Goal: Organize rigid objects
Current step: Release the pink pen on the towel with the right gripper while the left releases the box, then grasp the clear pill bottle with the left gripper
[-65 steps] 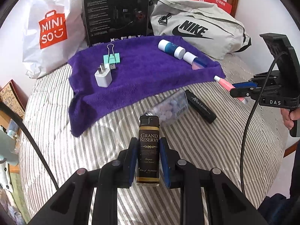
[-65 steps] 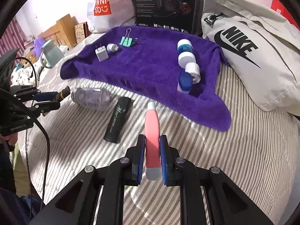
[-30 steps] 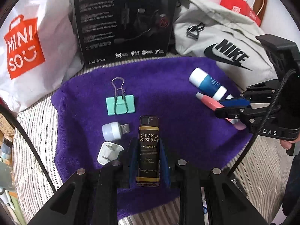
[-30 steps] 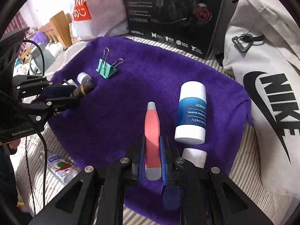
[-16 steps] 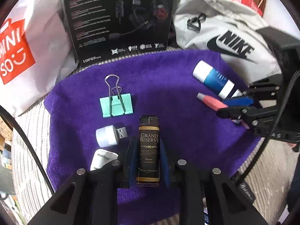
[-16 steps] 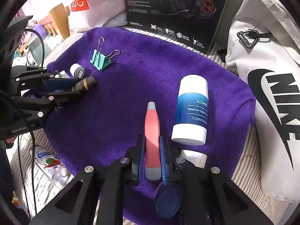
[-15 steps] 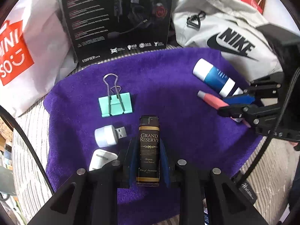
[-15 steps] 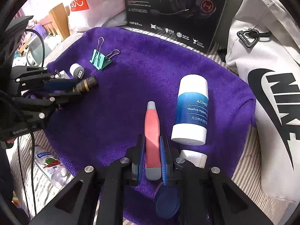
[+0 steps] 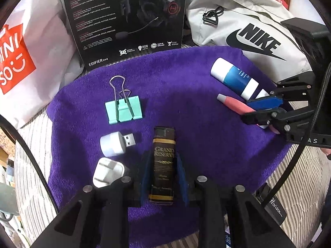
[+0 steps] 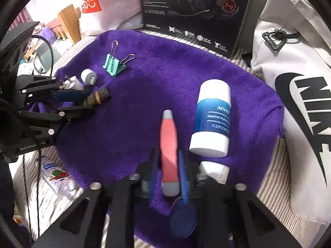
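Observation:
A purple towel (image 9: pixel 186 86) lies on the striped bed. My left gripper (image 9: pixel 164 155) is shut on a dark "Grand Reserve" lighter (image 9: pixel 164 161), low over the towel's near part beside a white USB light (image 9: pixel 113 143) and a white plug (image 9: pixel 107 174). A green binder clip (image 9: pixel 124 111) lies beyond them. My right gripper (image 10: pixel 168 153) is shut on a pink tube (image 10: pixel 168 140), just left of a blue-and-white Vaseline bottle (image 10: pixel 213 119). The right gripper (image 9: pixel 246 110) shows at the towel's right side, the left gripper (image 10: pixel 91 102) at its left.
A black headset box (image 9: pixel 128 20), a Nike bag (image 9: pixel 248 31) and a Miniso bag (image 9: pixel 20 51) stand behind the towel. A black case (image 9: pixel 273 206) and a clear bottle (image 10: pixel 55 175) lie on the bed off the towel. A small blue-capped bottle (image 10: pixel 213 171) lies under my right gripper.
Both grippers have carried their objects from over the striped bed to over the purple towel and come lower and closer to it. The pink tube now tilts slightly in the right gripper.

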`<state>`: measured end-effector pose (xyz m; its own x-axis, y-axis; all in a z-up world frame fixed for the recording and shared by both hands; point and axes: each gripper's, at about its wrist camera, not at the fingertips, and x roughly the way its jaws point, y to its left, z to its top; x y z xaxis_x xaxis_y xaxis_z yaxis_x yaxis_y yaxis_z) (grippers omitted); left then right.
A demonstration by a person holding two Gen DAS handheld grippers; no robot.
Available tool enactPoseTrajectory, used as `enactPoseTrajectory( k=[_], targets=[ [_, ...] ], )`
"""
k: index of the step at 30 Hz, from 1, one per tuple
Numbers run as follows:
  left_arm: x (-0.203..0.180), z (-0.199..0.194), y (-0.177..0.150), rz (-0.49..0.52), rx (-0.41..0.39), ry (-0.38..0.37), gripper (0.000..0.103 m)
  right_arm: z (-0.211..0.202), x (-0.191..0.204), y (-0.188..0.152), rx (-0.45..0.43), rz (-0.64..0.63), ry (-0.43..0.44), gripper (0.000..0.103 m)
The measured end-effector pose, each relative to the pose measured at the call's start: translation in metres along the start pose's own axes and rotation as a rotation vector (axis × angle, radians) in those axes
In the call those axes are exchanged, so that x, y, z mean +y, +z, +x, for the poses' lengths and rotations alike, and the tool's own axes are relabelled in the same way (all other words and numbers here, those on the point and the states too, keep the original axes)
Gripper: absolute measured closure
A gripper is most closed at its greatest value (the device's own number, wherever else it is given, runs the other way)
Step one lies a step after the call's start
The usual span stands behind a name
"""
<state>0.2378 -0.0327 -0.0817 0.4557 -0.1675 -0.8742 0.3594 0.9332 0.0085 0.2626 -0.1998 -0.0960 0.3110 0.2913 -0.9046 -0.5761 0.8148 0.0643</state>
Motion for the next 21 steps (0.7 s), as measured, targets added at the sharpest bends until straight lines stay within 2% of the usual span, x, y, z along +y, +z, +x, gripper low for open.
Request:
enactPoseTrajectory(
  k=[2,4,7,11,13,15,18,21],
  targets=[
    [0.000,-0.002,-0.003,-0.006,0.005,-0.013,0.069,-0.002,0.000,-0.003,0.001,0.006,-0.005,0.058],
    [-0.002,-0.004,-0.006,-0.007,0.009,-0.016,0.062,-0.006,0.001,-0.006,-0.006,0.014,-0.017,0.058],
    [-0.002,-0.010,-0.011,-0.026,0.005,-0.014,0.060,-0.020,0.002,-0.013,-0.029,0.040,-0.009,0.058],
    [-0.004,-0.032,-0.019,-0.027,-0.018,-0.015,0.058,-0.042,0.005,-0.026,-0.058,0.062,-0.026,0.052],
    [-0.008,-0.048,-0.026,-0.007,-0.047,-0.009,0.045,-0.056,0.007,-0.035,-0.078,0.078,-0.035,0.050],
    [-0.013,-0.063,-0.035,0.016,-0.078,-0.015,0.041,-0.066,0.009,-0.045,-0.094,0.096,-0.032,0.048],
    [-0.027,-0.079,-0.052,0.078,-0.092,-0.085,0.036,-0.080,0.017,-0.068,-0.116,0.125,-0.024,0.043],
    [-0.044,-0.083,-0.069,0.164,-0.075,-0.079,0.036,-0.087,0.024,-0.088,-0.119,0.154,-0.013,0.043]
  ],
)
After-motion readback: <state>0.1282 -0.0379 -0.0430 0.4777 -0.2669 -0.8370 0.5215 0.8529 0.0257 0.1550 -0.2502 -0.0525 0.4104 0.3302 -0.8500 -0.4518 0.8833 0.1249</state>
